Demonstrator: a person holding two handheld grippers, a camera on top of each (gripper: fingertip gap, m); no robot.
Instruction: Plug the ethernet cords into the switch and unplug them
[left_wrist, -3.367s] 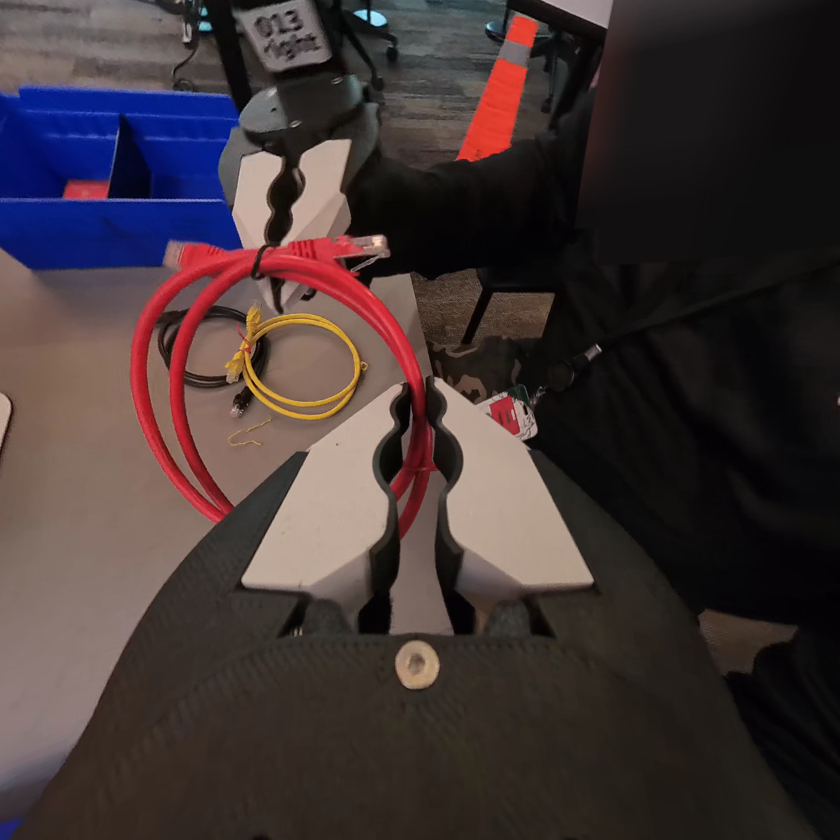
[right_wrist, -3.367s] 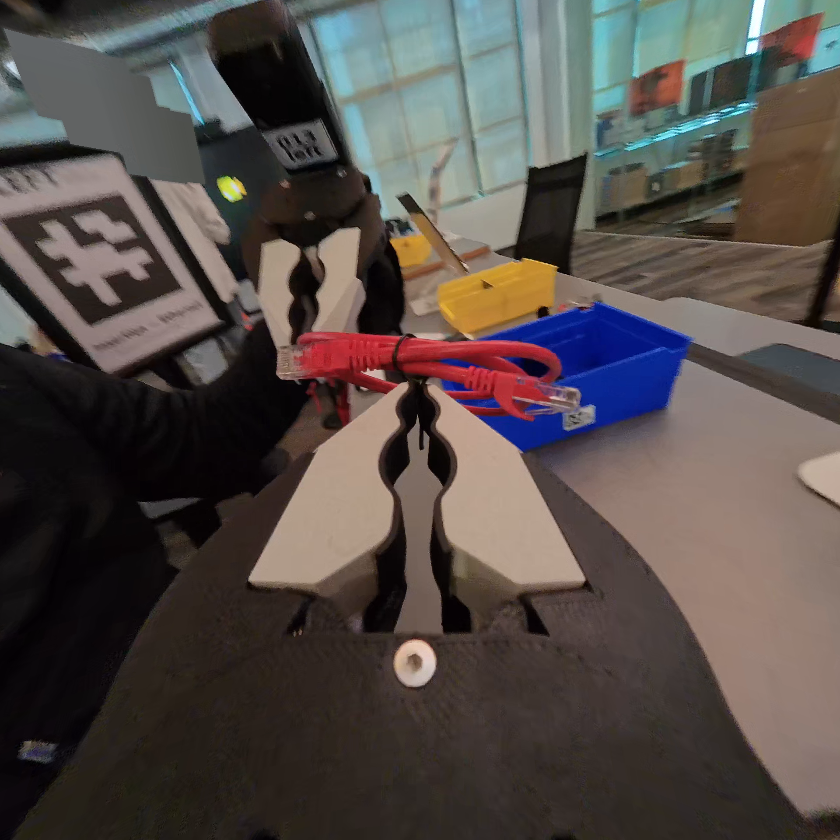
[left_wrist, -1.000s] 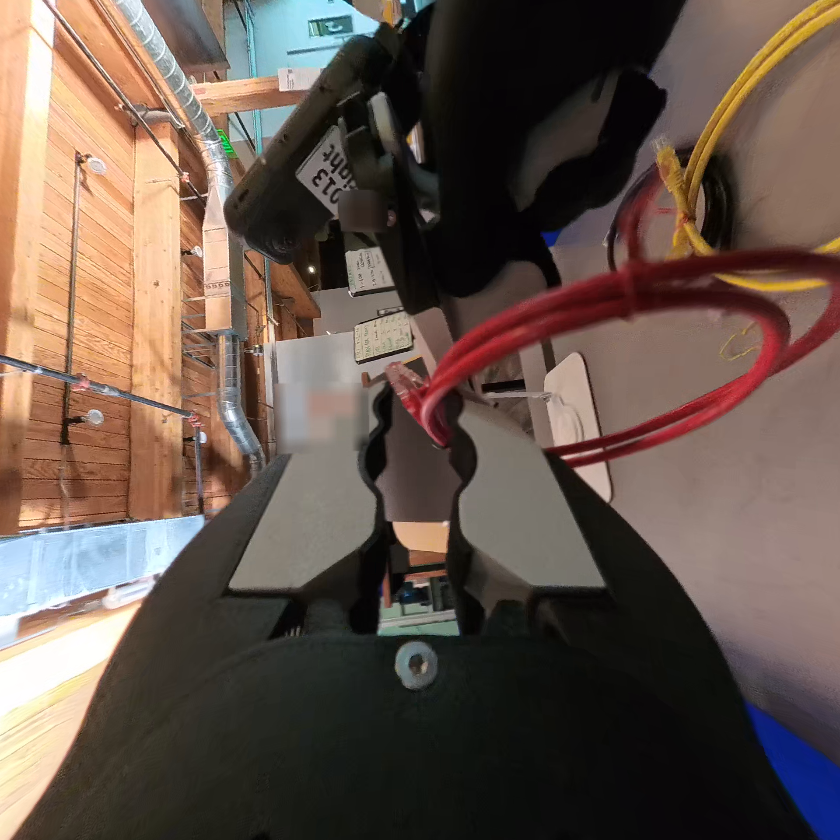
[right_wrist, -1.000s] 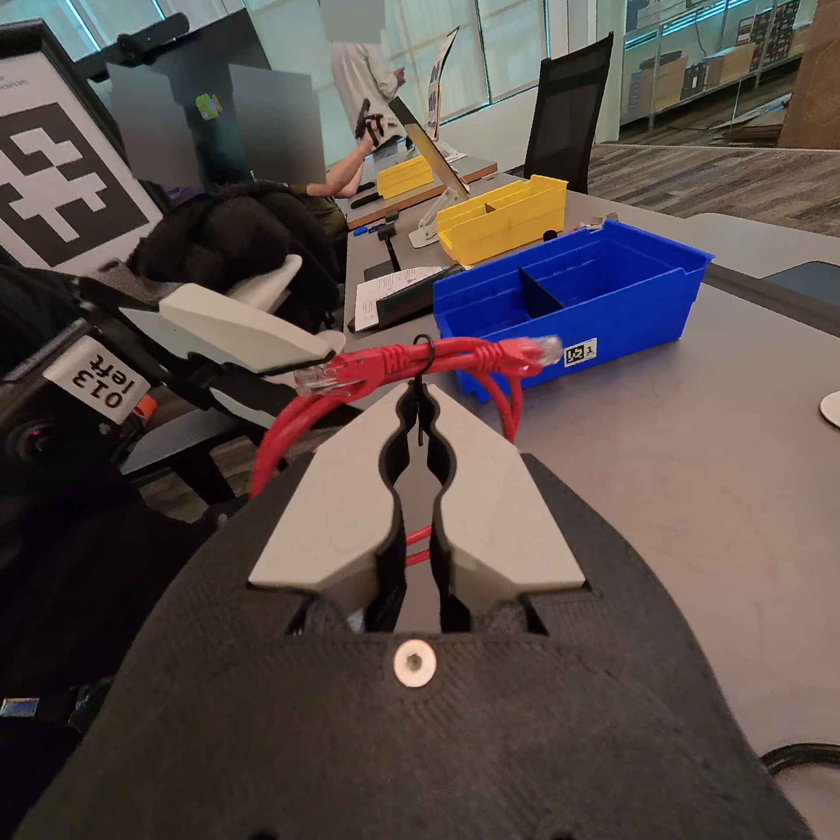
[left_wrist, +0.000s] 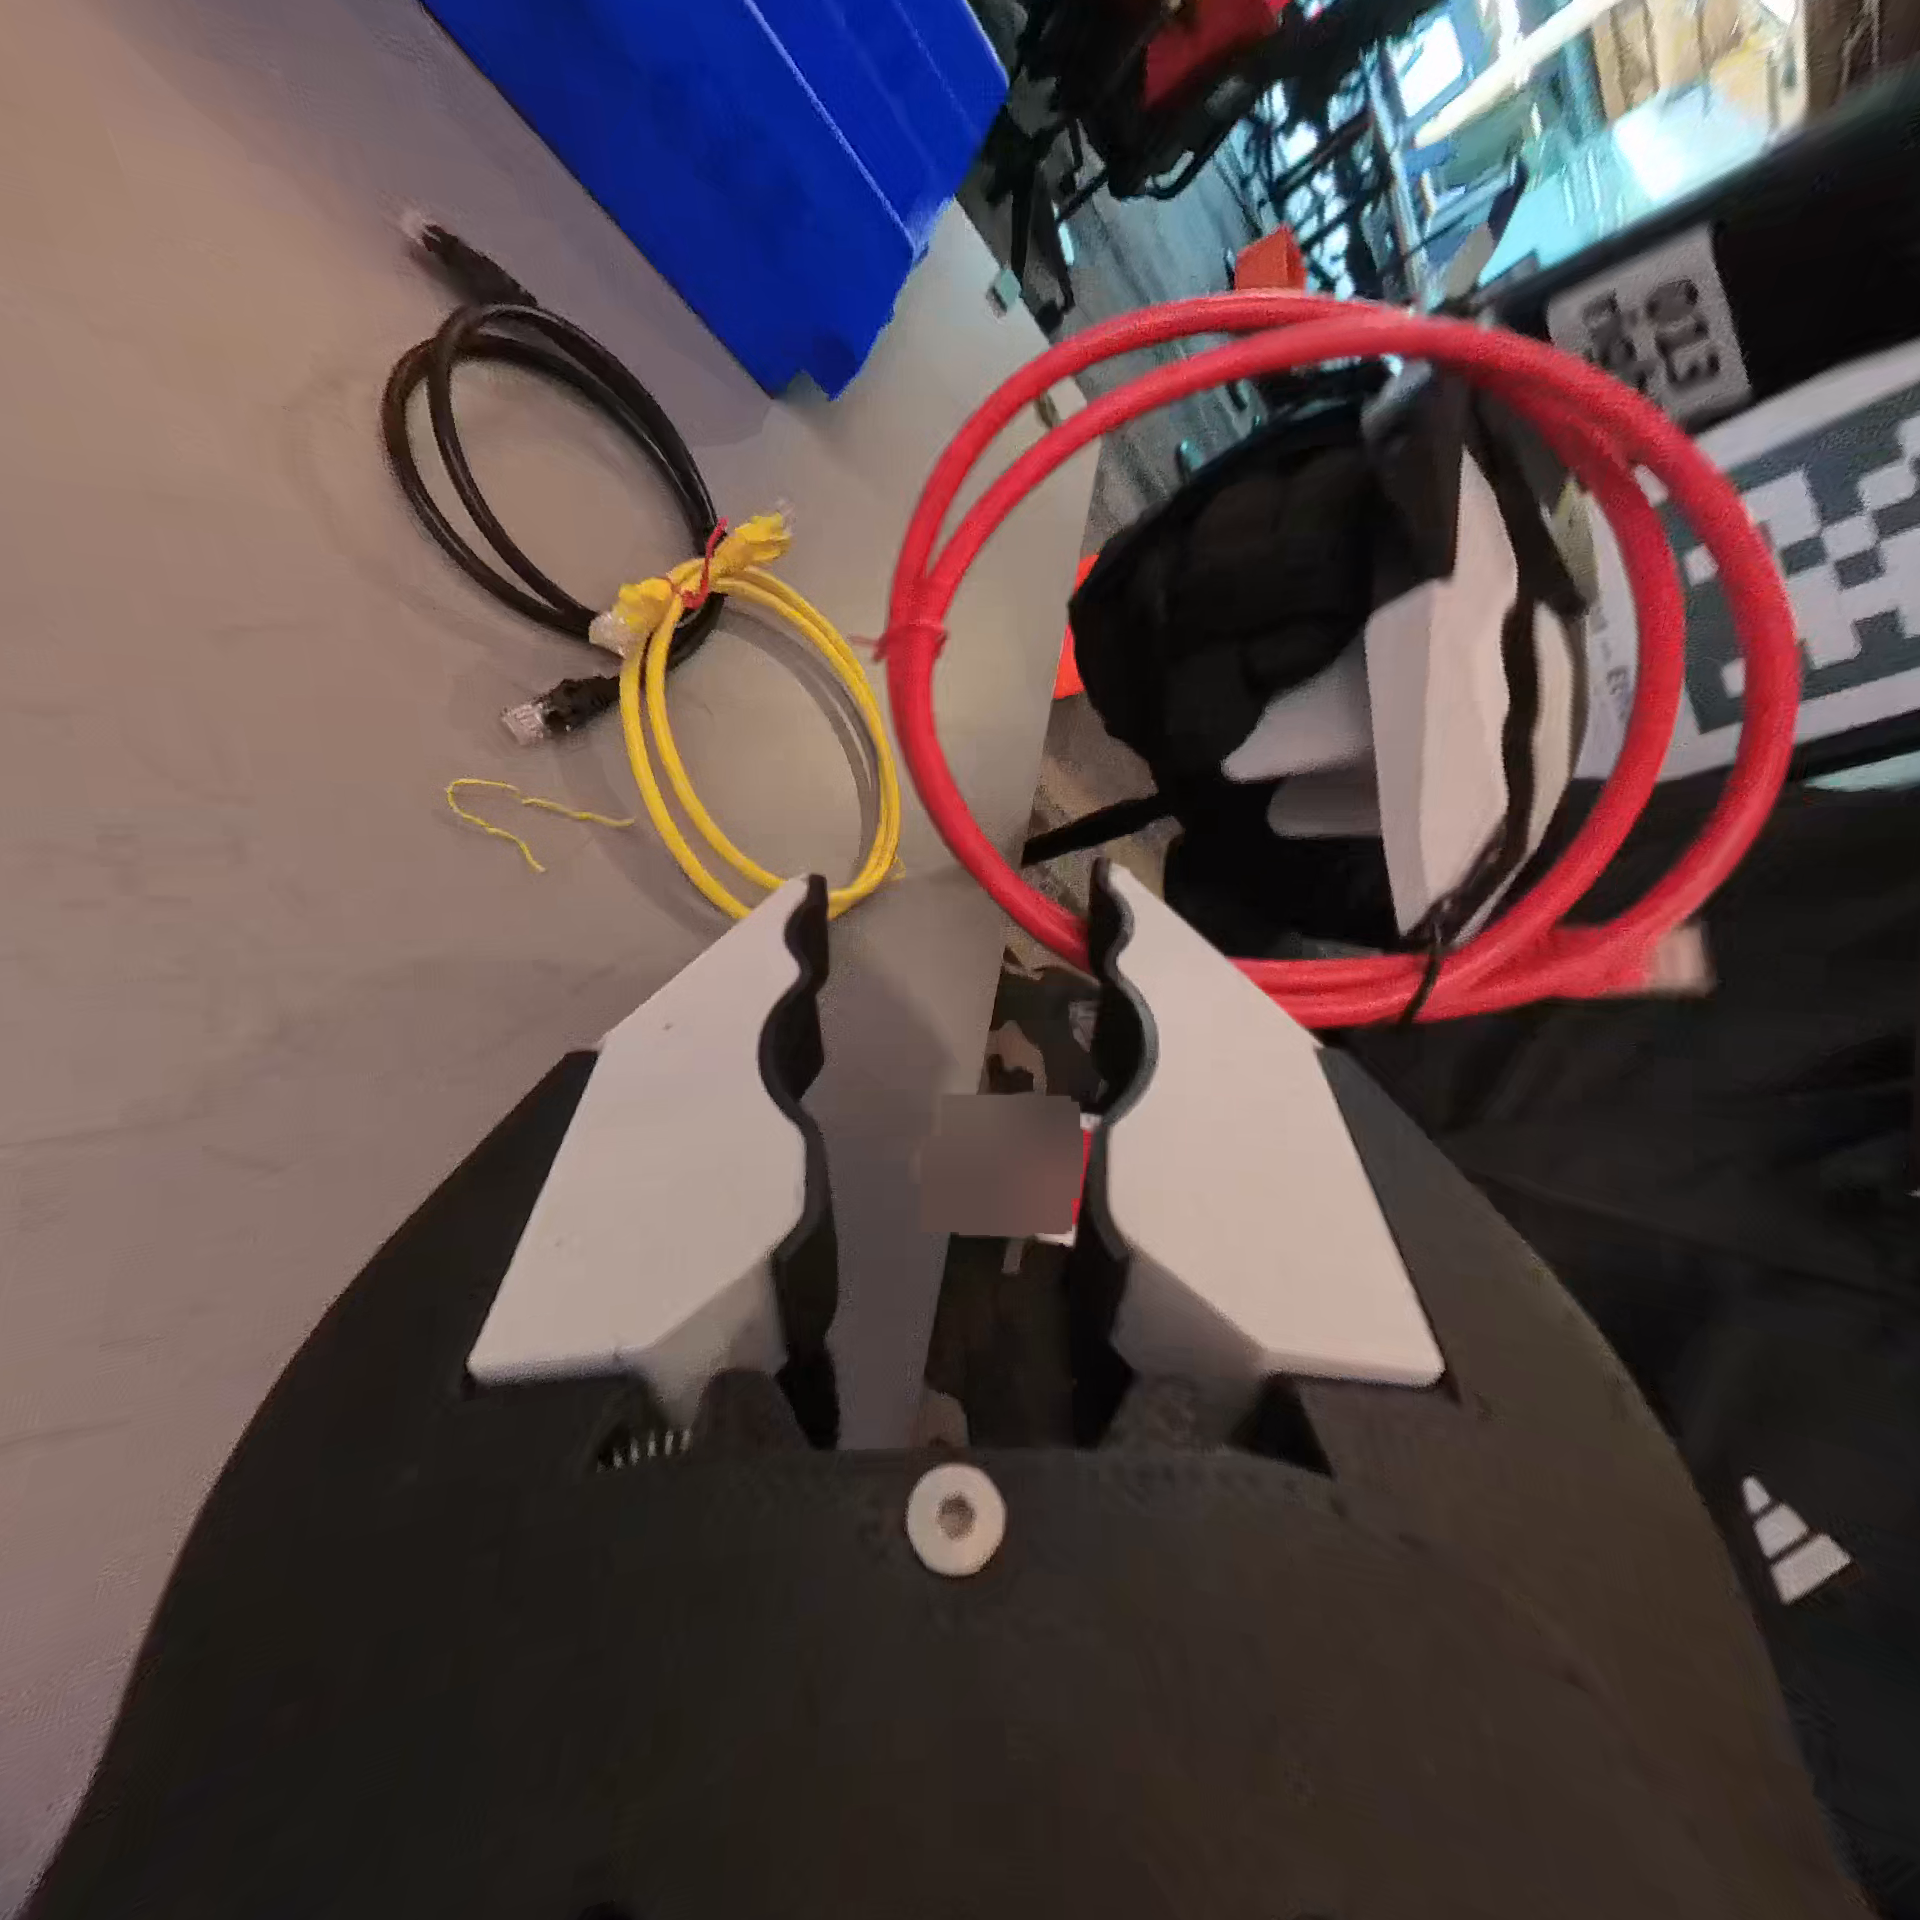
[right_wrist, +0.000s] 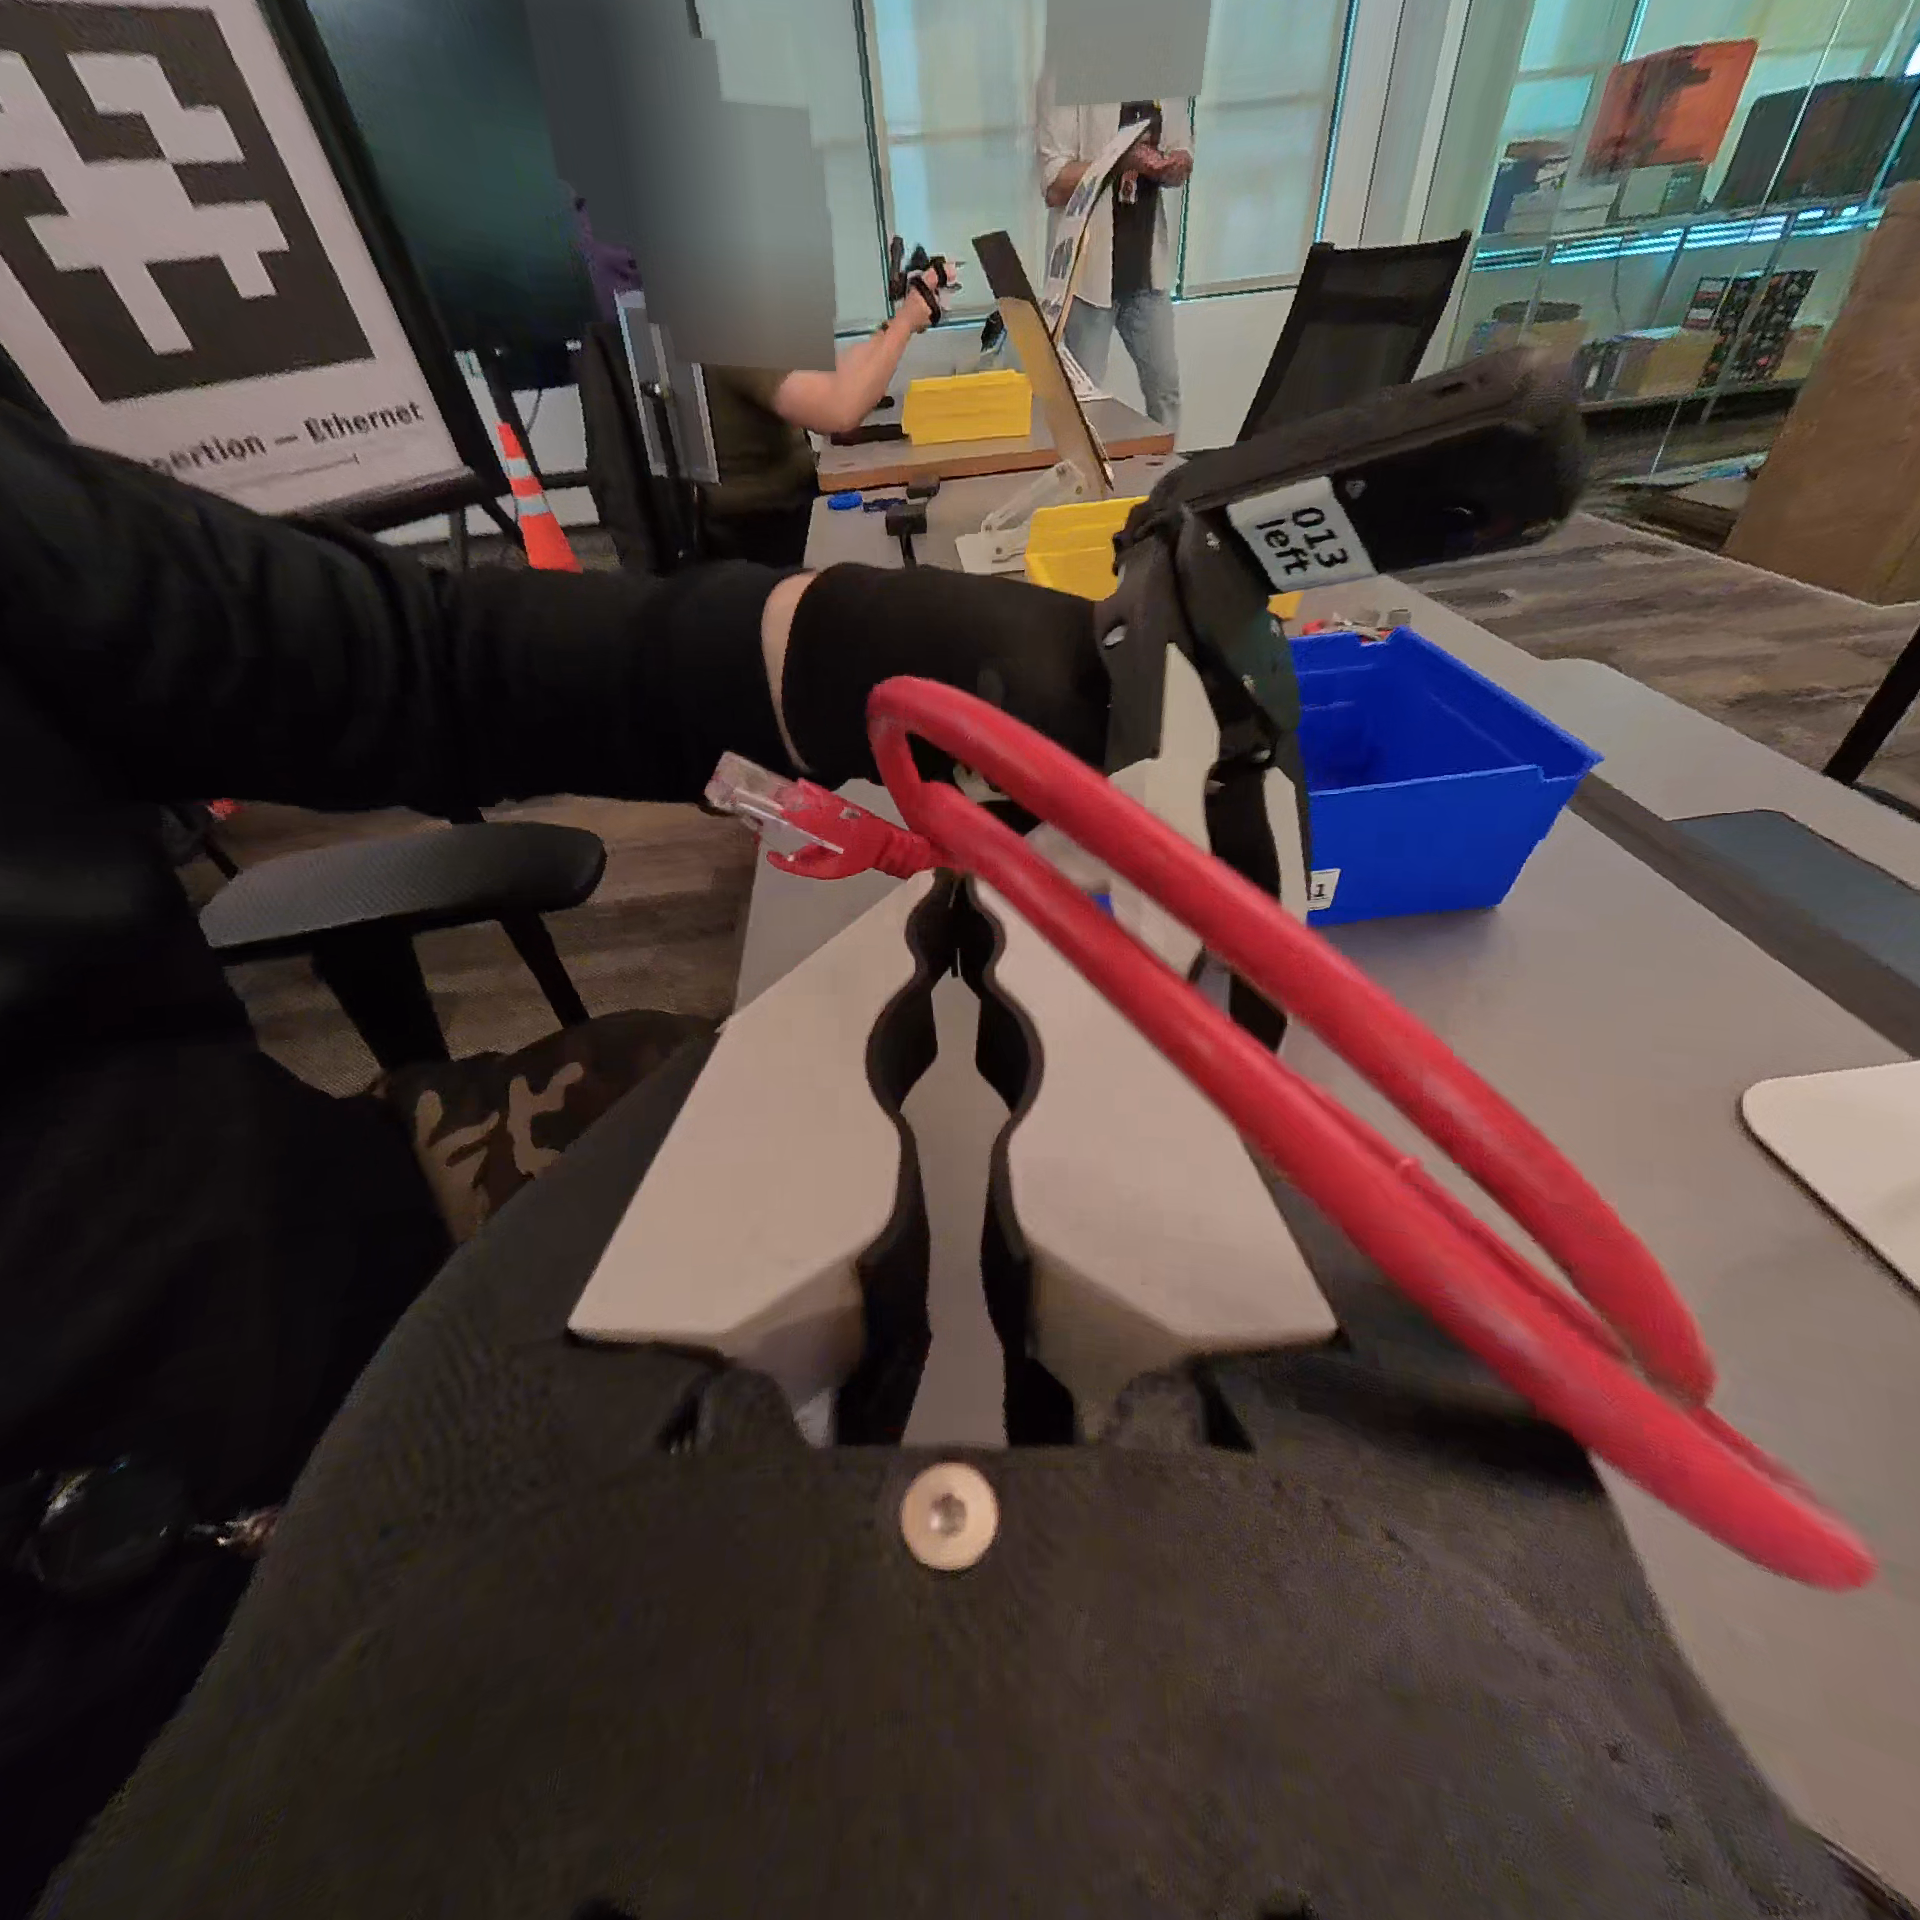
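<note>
- You are holding the red cord (right_wrist: 1226, 997) up in the air with your right gripper (right_wrist: 954, 894). Its fingers are pressed together on the black tie near one plug (right_wrist: 769, 800).
- The red cord is hanging in a double loop. In the right wrist view, the loop is leaning to the right over the grey table (right_wrist: 1558, 1039).
- Your left gripper (left_wrist: 956, 904) is holding nothing. Its fingers are wide apart, and the red loop is passing just by the tip of the right finger (left_wrist: 1226, 1143). I cannot tell if it is touching.
- The yellow cord (left_wrist: 769, 727) is lying coiled on the table, tied with a small red twist. The black cord (left_wrist: 520, 468) is lying just beside it, and the two coils are crossing at the yellow plugs.
- A loose yellow twist tie (left_wrist: 509, 821) is lying near them. The blue bin (left_wrist: 748, 156) is standing past the cords.
- No switch is showing in either view, so I cannot tell where it is.
- I think you are still getting the red cord ready. Nothing is plugged in yet, and the ties are still on.
- Next, I think you will need the left fingers to close on the tie or on the loop, so the cord can come open.
- Go slowly, because the tie is thin and the loop may spring out when it comes free.
</note>
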